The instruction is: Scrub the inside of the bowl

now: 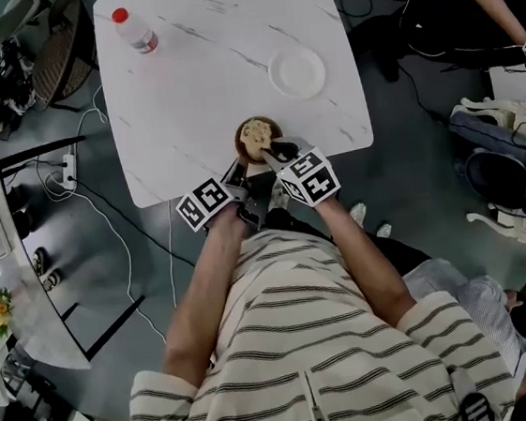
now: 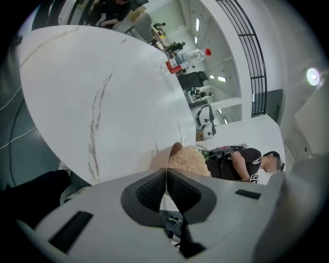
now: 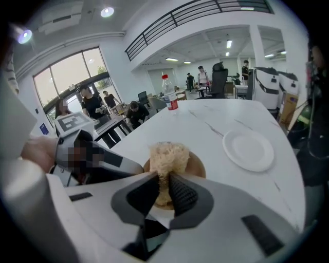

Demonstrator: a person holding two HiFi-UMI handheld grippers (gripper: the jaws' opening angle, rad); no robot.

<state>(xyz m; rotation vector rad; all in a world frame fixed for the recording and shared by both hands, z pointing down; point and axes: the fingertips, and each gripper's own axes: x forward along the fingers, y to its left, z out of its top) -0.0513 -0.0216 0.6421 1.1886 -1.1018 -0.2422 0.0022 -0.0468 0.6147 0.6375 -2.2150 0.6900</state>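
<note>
A small brown wooden bowl (image 1: 249, 147) stands near the front edge of the white marble table (image 1: 210, 79). Inside it sits a beige fibrous scrubber (image 1: 256, 133). My left gripper (image 1: 242, 167) is shut on the bowl's near rim; in the left gripper view the thin brown wall of the bowl (image 2: 163, 158) runs into the left gripper (image 2: 166, 181), with the scrubber (image 2: 189, 160) behind it. My right gripper (image 1: 272, 152) is shut on the scrubber. In the right gripper view the scrubber (image 3: 167, 153) rises from the right gripper (image 3: 163, 186) over the bowl (image 3: 198, 166).
A white plate (image 1: 297, 71) (image 3: 248, 149) lies on the table beyond the bowl to the right. A red-capped water bottle (image 1: 136, 30) (image 3: 168, 95) stands at the far left corner. Cables, chairs and other people surround the table.
</note>
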